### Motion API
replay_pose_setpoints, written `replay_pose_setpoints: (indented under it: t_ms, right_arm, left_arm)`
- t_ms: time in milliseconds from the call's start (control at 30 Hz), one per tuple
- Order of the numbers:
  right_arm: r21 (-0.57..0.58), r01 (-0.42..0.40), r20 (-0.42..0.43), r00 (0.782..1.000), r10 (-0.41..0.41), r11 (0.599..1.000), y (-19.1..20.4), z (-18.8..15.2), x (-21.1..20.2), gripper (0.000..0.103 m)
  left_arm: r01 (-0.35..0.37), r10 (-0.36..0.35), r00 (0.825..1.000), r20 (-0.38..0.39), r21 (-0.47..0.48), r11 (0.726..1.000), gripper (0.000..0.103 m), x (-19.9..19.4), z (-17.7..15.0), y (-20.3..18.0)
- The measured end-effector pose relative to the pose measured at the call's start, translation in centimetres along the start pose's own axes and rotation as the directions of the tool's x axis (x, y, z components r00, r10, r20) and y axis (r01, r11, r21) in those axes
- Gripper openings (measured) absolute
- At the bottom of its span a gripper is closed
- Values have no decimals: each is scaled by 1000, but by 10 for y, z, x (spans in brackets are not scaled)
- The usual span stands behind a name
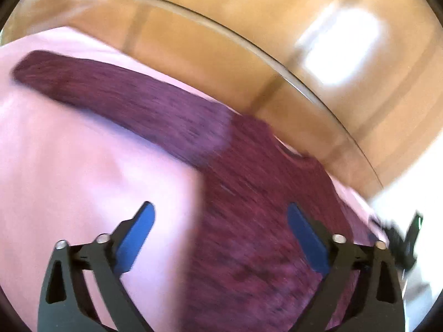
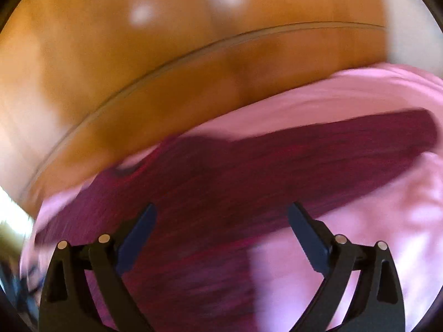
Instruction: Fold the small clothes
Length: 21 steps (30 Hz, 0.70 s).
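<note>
The maroon sweater (image 1: 249, 193) lies spread on a pink cloth (image 1: 69, 166) that covers a glass tabletop (image 1: 277, 63), and by the look of it the folding has hardly begun — both sleeves are out flat and the body shows no crease or doubled layer that I can make out through the blur.

In the left wrist view, the left gripper (image 1: 220, 215) has its fingers (image 1: 144, 221) spread wide with nothing between the pads. Beyond and left of the left finger, one sleeve (image 1: 97, 94) runs away to the upper left, its cuff far out from the fingertips. The body of the sweater sits between the fingers and under the right one, with the neckline (image 1: 290, 152) beyond the right fingertip, close to the glass edge. The long axis of the garment's trunk runs from the fingers out toward that neckline; the sleeve's axis lies at a slant across it.

In the right wrist view, the right gripper (image 2: 223, 215) is likewise released, fingers (image 2: 301, 224) wide apart and gripping nothing. The neckline (image 2: 127, 170) shows beyond the left fingertip, the body lies under and between the fingers, and the other sleeve (image 2: 346, 149) stretches beyond the right finger toward the upper right — cuff at the far end.

What is left, I judge, is nearly everything: each sleeve brought in over the body, then the body folded on itself.
</note>
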State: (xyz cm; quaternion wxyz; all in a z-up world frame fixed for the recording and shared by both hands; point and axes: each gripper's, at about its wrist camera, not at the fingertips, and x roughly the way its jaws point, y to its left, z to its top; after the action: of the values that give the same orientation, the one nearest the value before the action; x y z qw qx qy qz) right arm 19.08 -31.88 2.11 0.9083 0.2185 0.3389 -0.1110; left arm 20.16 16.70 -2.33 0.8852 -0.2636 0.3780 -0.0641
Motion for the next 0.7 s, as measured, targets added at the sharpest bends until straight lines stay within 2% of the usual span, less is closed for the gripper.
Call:
replay_pose_setpoints:
  t_ms: [33, 133, 200, 333, 433, 500, 567, 600, 633, 700]
  right_arm:
    - [-53, -11, -15, 1000, 10, 999, 19, -7, 8, 96]
    - [-176, -45, -56, 998, 36, 983, 70, -35, 35, 96]
    - [-212, -39, -67, 997, 25, 976, 85, -51, 47, 96]
    - [-223, 1, -73, 997, -18, 975, 93, -70, 61, 97]
    - [-212, -10, -77, 997, -7, 977, 92, -71, 63, 99]
    - [-220, -5, -82, 997, -14, 975, 89, -66, 64, 100]
    - [-236, 10, -81, 996, -30, 972, 92, -70, 65, 101]
    - [-240, 15, -80, 996, -35, 971, 93, -71, 66, 101]
    - [-241, 17, -79, 996, -37, 970, 94, -72, 65, 101]
    - [-234, 9, -77, 997, -28, 972, 93, -72, 65, 101]
  left_arm:
    - [-17, 17, 1000, 6, -17, 1000, 81, 0, 8, 9]
    - [-89, 93, 995, 29, -105, 990, 72, 3, 44, 53]
    - [-124, 132, 991, 34, -182, 976, 72, 8, 67, 83]
    - [-180, 201, 979, 27, -335, 925, 72, 18, 103, 134]
    - [-153, 185, 982, 27, -451, 879, 72, 30, 117, 165]
    - [-156, 197, 980, 36, -484, 861, 70, 37, 126, 172]
    - [-167, 213, 976, 36, -495, 853, 45, 43, 135, 176]
    - [-181, 220, 975, 20, -495, 850, 17, 47, 135, 178]
    - [-179, 217, 976, 16, -509, 842, 12, 48, 133, 181]
    - [-145, 212, 975, 72, -516, 844, 10, 36, 125, 181]
